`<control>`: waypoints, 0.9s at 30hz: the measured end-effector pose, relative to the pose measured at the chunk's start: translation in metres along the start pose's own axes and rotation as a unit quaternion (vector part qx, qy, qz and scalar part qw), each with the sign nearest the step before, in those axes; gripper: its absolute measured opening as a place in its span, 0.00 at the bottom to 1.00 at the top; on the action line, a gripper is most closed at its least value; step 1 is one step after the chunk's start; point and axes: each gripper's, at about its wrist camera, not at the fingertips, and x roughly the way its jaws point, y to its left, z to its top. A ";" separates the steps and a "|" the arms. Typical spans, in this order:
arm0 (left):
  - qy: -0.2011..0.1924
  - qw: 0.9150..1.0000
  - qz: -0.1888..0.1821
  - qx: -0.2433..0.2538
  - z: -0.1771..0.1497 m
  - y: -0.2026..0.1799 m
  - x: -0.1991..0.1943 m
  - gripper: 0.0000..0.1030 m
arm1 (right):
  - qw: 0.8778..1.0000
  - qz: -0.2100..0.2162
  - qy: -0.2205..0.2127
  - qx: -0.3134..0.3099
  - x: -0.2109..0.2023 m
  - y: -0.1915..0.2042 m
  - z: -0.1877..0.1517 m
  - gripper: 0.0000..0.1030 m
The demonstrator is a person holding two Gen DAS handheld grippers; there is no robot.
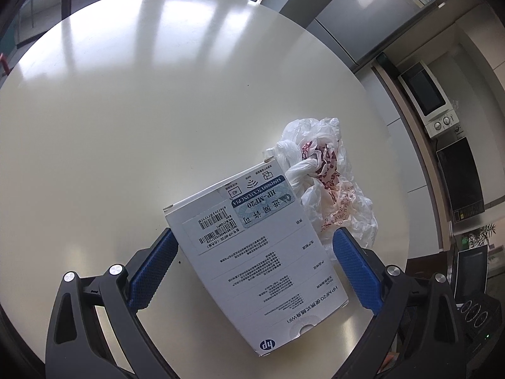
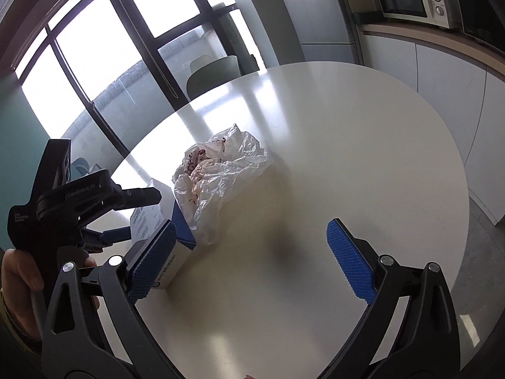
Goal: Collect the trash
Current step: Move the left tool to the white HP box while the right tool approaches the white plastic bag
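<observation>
Left wrist view: the left gripper [image 1: 255, 268] has its jaws apart, one blue pad on either side of a white HP box [image 1: 255, 246]. The left pad lies against or just beside the box's left edge; the right pad stands just off its right edge, and I cannot tell whether either one presses. The box lies flat on the pale round surface [image 1: 126, 110], its printed face up and its far end past the jaw tips. Just beyond the right jaw tip, touching the box's far right corner, sits a crumpled white plastic bag [image 1: 328, 173] with red print. To the right of the jaws, off the surface, a microwave [image 1: 426, 94] stands on a counter.

Right wrist view: outside the left jaw, a hand [image 2: 19, 271] holds the black handle of the left gripper [image 2: 139, 214], which reaches toward the box [image 2: 176, 243]. The right gripper [image 2: 249, 259] has its jaws wide apart with only bare surface [image 2: 347, 158] between them. The box lies beside and partly behind the left jaw's pad. The plastic bag [image 2: 217, 177] sits ahead of that left jaw tip, against the box's far end. The microwave [image 2: 413, 3] is far beyond the right jaw.
</observation>
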 end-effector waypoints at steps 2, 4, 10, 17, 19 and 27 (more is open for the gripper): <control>-0.002 1.000 0.002 0.001 0.002 -0.002 -0.002 0.94 | 1.000 0.011 0.008 0.009 0.011 -0.001 0.007 0.89; -0.002 1.000 0.006 0.003 0.003 -0.004 -0.002 0.94 | 1.000 0.018 0.015 0.018 0.021 -0.003 0.013 0.87; 0.021 1.000 0.011 -0.002 0.004 -0.005 0.008 0.92 | 0.997 0.045 0.035 0.044 0.049 -0.012 0.021 0.79; 0.037 0.999 0.018 0.002 0.004 -0.005 0.015 0.90 | 0.992 0.087 0.045 0.075 0.066 -0.020 0.022 0.75; 0.038 0.999 0.025 0.006 0.004 -0.002 0.016 0.90 | 0.992 0.095 0.044 0.076 0.068 -0.019 0.022 0.74; 0.040 0.997 0.054 0.029 0.003 -0.008 0.022 0.89 | 0.987 0.116 0.059 0.090 0.080 -0.021 0.022 0.58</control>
